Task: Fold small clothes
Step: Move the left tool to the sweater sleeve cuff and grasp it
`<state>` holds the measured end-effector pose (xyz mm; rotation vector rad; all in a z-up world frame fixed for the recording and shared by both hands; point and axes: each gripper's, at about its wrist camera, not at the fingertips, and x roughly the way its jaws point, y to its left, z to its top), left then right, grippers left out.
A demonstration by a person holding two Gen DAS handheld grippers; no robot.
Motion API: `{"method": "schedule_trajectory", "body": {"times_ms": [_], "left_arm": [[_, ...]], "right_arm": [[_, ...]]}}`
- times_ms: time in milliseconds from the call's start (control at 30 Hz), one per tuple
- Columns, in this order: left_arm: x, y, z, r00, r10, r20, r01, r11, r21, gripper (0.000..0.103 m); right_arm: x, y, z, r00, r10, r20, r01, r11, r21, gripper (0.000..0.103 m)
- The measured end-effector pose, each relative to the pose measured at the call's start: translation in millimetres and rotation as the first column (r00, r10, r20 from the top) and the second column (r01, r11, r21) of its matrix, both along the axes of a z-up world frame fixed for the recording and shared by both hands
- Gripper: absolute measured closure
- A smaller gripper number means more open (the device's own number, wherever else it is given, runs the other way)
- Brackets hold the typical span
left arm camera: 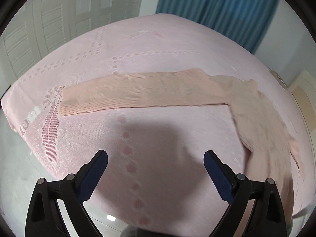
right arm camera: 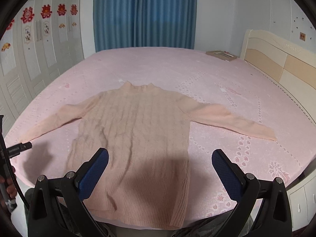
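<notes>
Two wrist views over one pink patterned bed (right arm camera: 197, 69)
Right looks from the foot edge toward blue curtains (right arm camera: 145, 13); left sits close, angled across the peach knitted sweater (left arm camera: 138, 92) both share.

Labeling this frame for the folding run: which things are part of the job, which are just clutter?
Job:
sweater, spread flat, sleeves out
left gripper, open, empty
right gripper, open, empty
bed, the work surface

Lying about:
box at far corner of bed
curtain
wardrobe
headboard
</notes>
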<state>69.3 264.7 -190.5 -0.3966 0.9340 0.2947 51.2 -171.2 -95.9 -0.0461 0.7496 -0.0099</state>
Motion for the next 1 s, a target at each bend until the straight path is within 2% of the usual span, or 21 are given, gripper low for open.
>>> {"method": "schedule_trajectory", "body": {"times_ms": [200, 333, 400, 433, 533, 633, 700, 733, 767, 800, 833, 867, 1000], "left_arm": [[11.7, 49.8, -16.0, 0.991, 0.131, 0.041, -0.126, 0.985, -0.117, 0.011], [17.6, 77.9, -33.4, 0.975, 0.215, 0.055, -0.197, 0.954, -0.227, 0.013], [21.5, 86.3, -41.8, 0.969, 0.241, 0.056, -0.218, 0.94, -0.264, 0.016], [22.5, 89.9, -43.0, 0.964, 0.253, 0.08, -0.224, 0.936, -0.27, 0.016], [29.6, 96.3, -43.4, 0.954, 0.282, 0.098, -0.25, 0.934, -0.255, 0.021], [39.3, 107.2, -46.8, 0.94, 0.327, 0.096, -0.292, 0.917, -0.271, 0.03], [44.9, 112.6, -47.2, 0.928, 0.364, 0.081, -0.334, 0.907, -0.255, 0.051], [46.6, 115.8, -46.7, 0.92, 0.386, 0.071, -0.36, 0.902, -0.238, 0.056], [47.8, 117.5, -46.1, 0.916, 0.396, 0.068, -0.373, 0.901, -0.221, 0.066], [50.5, 118.2, -45.0, 0.914, 0.399, 0.077, -0.378, 0.904, -0.199, 0.079], [52.5, 117.6, -44.1, 0.918, 0.385, 0.097, -0.362, 0.911, -0.197, 0.087], [54.7, 116.4, -42.5, 0.923, 0.369, 0.113, -0.343, 0.919, -0.195, 0.091], [67.2, 101.4, -15.2, 0.939, 0.308, 0.152, -0.299, 0.951, -0.076, 0.092]], "right_arm": [[18.7, 0.0, -16.0, 0.997, 0.006, -0.07, -0.002, 0.998, 0.064, 0.001], [26.3, -0.4, -23.2, 0.997, -0.004, -0.08, 0.01, 0.997, 0.079, 0.002], [31.3, 0.5, -27.0, 0.996, -0.007, -0.087, 0.014, 0.997, 0.079, 0.002], [32.0, 0.2, -28.0, 0.996, -0.008, -0.089, 0.015, 0.997, 0.077, 0.002], [38.7, 0.9, -33.2, 0.995, -0.016, -0.098, 0.023, 0.997, 0.071, 0.002], [47.1, -0.5, -40.6, 0.993, -0.018, -0.12, 0.028, 0.996, 0.083, 0.002], [52.1, -1.1, -44.2, 0.992, -0.012, -0.126, 0.024, 0.995, 0.094, 0.002], [56.5, -2.1, -46.5, 0.992, -0.01, -0.124, 0.023, 0.995, 0.1, 0.002], [58.8, -3.3, -47.4, 0.993, -0.009, -0.121, 0.022, 0.994, 0.104, 0.002], [61.9, -4.5, -48.3, 0.993, -0.007, -0.117, 0.02, 0.994, 0.108, 0.002], [67.2, -6.4, -49.8, 0.994, -0.002, -0.111, 0.015, 0.993, 0.113, 0.002], [71.4, -7.5, -50.6, 0.994, 0.003, -0.109, 0.01, 0.993, 0.115, 0.002], [95.8, -12.6, -48.0, 0.995, 0.027, -0.095, -0.016, 0.994, 0.109, 0.002]]}}
